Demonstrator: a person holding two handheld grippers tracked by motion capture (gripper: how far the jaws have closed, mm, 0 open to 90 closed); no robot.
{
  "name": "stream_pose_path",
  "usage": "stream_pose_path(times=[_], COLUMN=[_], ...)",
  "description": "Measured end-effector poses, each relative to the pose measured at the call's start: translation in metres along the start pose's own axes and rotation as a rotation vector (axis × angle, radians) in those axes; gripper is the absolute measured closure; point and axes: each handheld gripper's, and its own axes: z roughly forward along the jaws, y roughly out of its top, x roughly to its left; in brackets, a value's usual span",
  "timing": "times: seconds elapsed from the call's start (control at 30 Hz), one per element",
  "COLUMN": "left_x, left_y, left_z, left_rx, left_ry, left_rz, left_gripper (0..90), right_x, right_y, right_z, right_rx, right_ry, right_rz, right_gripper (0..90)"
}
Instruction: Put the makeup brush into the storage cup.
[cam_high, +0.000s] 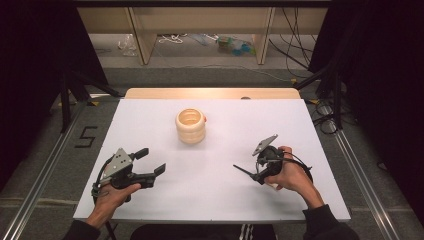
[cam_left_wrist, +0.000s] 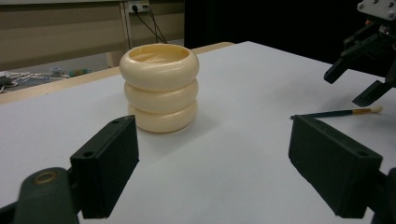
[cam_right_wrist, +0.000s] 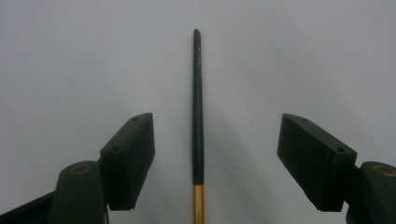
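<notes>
Between the right tool's spread jaws, the paintbrush points lengthwise away.

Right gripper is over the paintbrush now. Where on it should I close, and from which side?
Close on the dark handle of the paintbrush, just past the gold ferrule, coming straight down. It lies flat and thin on the table, centred lengthwise inside the open right gripper.
</notes>
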Motion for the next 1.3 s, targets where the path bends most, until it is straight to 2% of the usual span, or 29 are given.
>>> stream_pose_path(times=[0.4, 0.5, 0.83, 0.9, 1.0, 1.3], left_x=[0.000, 0.000, 0.000, 0.000, 0.001, 0.000], left_y=[0.000, 0.000, 0.000, 0.000, 0.000, 0.000], left_z=[0.000, 0.000, 0.001, 0.001, 0.001, 0.000], left_rx=[0.002, 0.001, -0.003, -0.005, -0.004, -0.002], left_ry=[-0.004, -0.006, -0.012, -0.009, -0.012, -0.007], left_rz=[0.005, -0.002, 0.000, -0.002, 0.005, -0.006], left_gripper=[16.0, 15.9, 15.9, 15.9, 15.9, 16.0], right_x=[-0.001, -0.002, -0.002, -0.002, -0.001, 0.000], right_y=[0.005, 0.006, 0.009, 0.010, 0.011, 0.014], right_z=[0.011, 0.012, 0.017, 0.017, 0.018, 0.018], right_rx=[0.108, 0.122, 0.161, 0.159, 0.168, 0.187], right_ry=[0.030, 0.046, 0.056, 0.061, 0.063, 0.063], right_rz=[-0.011, -0.015, -0.004, -0.017, -0.011, -0.004], right_gripper=[35.6, 37.4, 39.4, 40.2, 41.4, 47.2])
